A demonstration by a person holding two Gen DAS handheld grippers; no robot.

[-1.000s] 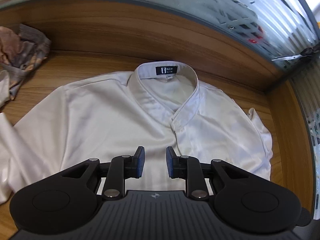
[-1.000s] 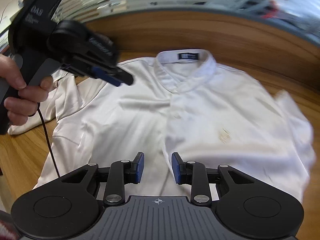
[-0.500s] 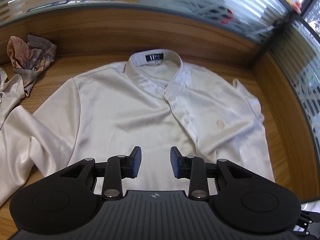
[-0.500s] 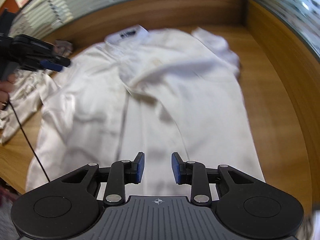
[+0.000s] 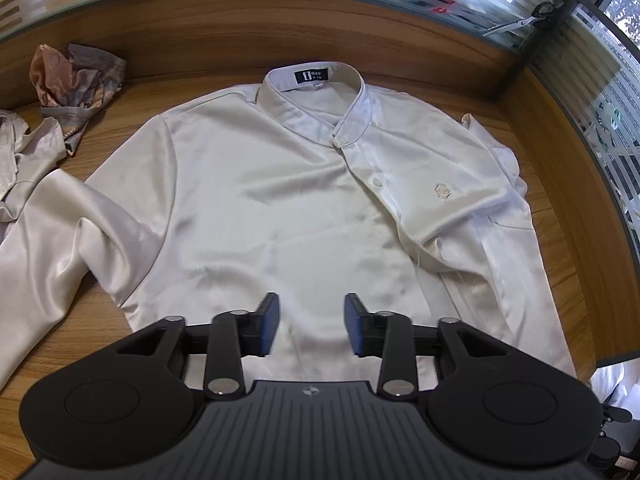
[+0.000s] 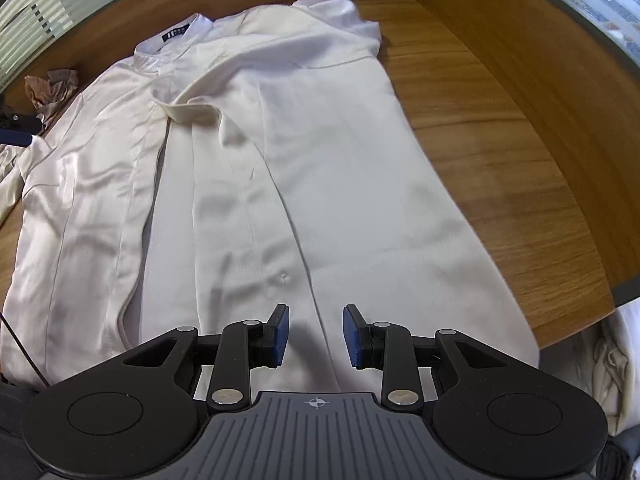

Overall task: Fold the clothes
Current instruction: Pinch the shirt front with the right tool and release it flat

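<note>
Over the last second both cameras pulled back and swung right, so the cream satin button-up shirt (image 5: 280,208) shows nearly whole, spread front-up on the wooden table (image 6: 480,128); left gripper (image 5: 311,330) and right gripper (image 6: 315,336) hang spread, gripping nothing

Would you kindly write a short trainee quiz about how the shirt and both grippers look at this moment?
1. True or false: the cream satin shirt lies front up on the wooden table.
2. Which hand-held gripper holds cloth: A the left hand-held gripper, B the right hand-held gripper, C neither?
3. Fill in: the crumpled brown-grey cloth lies near the shirt's ____ end.

Key: 1 true; 2 C; 3 collar.
</note>
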